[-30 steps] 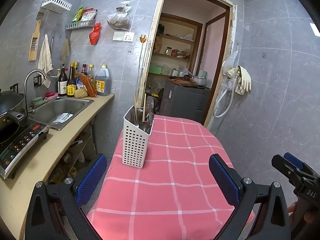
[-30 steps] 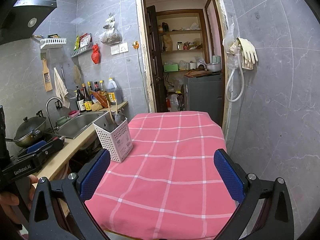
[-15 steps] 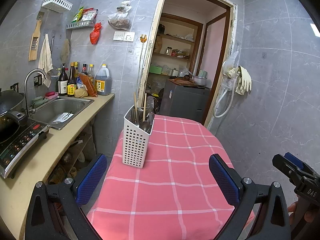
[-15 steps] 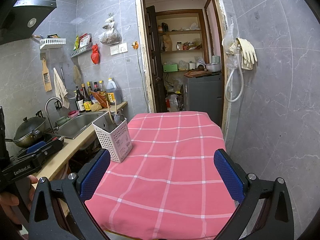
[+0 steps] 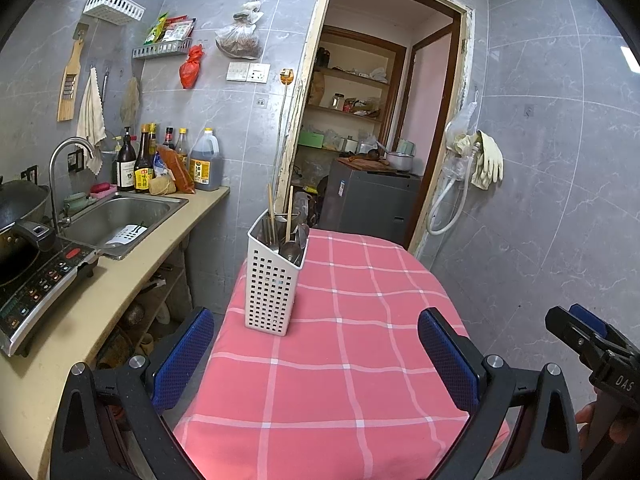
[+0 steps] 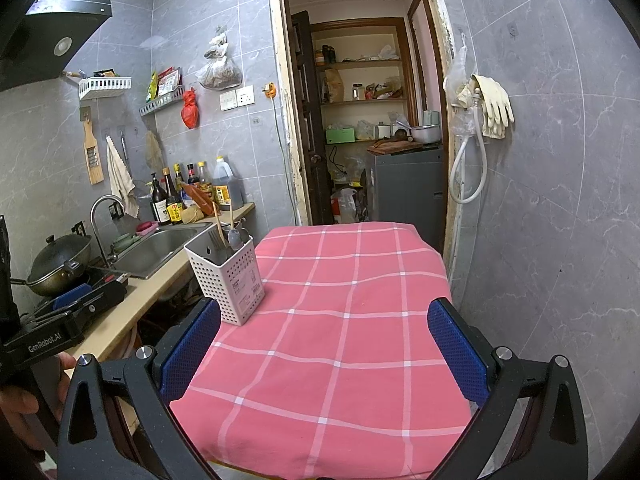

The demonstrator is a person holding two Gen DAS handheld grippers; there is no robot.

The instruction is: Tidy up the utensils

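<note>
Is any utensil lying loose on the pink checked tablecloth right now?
No: the tablecloth carries only the white perforated caddy, and the utensils all stand upright inside it.

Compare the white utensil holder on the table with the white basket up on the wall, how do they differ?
The utensil holder stands upright on the pink checked tablecloth, while the wall basket hangs high on the grey tiles. The utensil holder is tall and narrow with small square holes; the wall basket is long and shallow with slotted sides. Chopsticks and spoons stick out of the utensil holder; the wall basket's contents are hard to make out. Both are white plastic.
</note>
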